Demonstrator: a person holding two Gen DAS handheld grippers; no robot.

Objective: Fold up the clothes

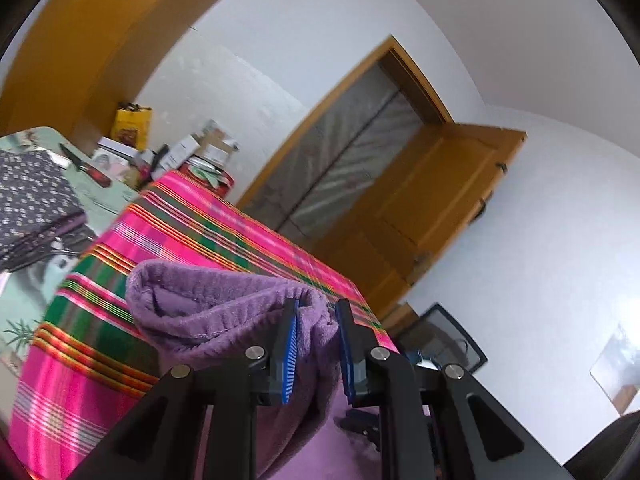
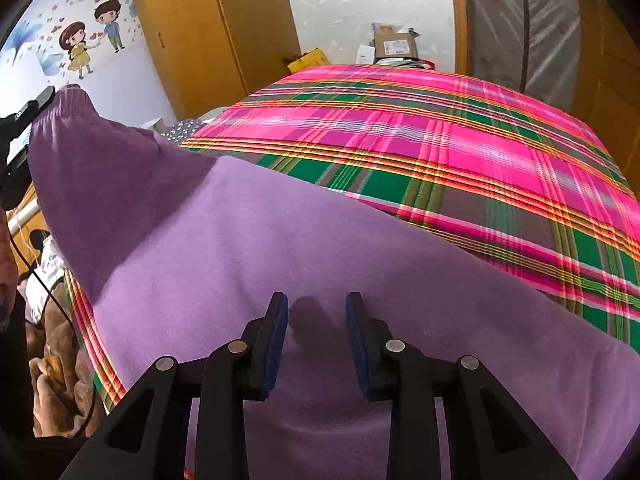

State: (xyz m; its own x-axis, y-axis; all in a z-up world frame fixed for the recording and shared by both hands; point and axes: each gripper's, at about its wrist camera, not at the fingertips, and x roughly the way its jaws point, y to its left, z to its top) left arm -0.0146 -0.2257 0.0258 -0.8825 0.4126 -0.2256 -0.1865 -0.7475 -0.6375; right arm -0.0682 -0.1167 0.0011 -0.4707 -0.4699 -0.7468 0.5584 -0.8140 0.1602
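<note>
1. Purple fleece garment [image 2: 304, 240], soft and napped, lies spread over a plaid bedcover [image 2: 460, 152]; one ribbed hem end is lifted off the bed at the left of the right wrist view.
2. Left gripper [image 1: 316, 344]: jaws clamped on a bunched fold of the ribbed hem [image 1: 208, 300], which gapes open like a tube beside the blue pads [image 1: 290, 356].
3. Right gripper [image 2: 316, 340]: jaws apart over the flat fleece, nothing between them; cannot tell if the tips touch the cloth.
4. Count: one purple garment, two grippers, one bedcover, one folded dotted cloth [image 1: 32, 200] well apart on the far side.
5. Bedcover woven in pink, green and orange stripes, taut and smooth. Wooden door [image 1: 448, 192] behind, standing ajar.
</note>
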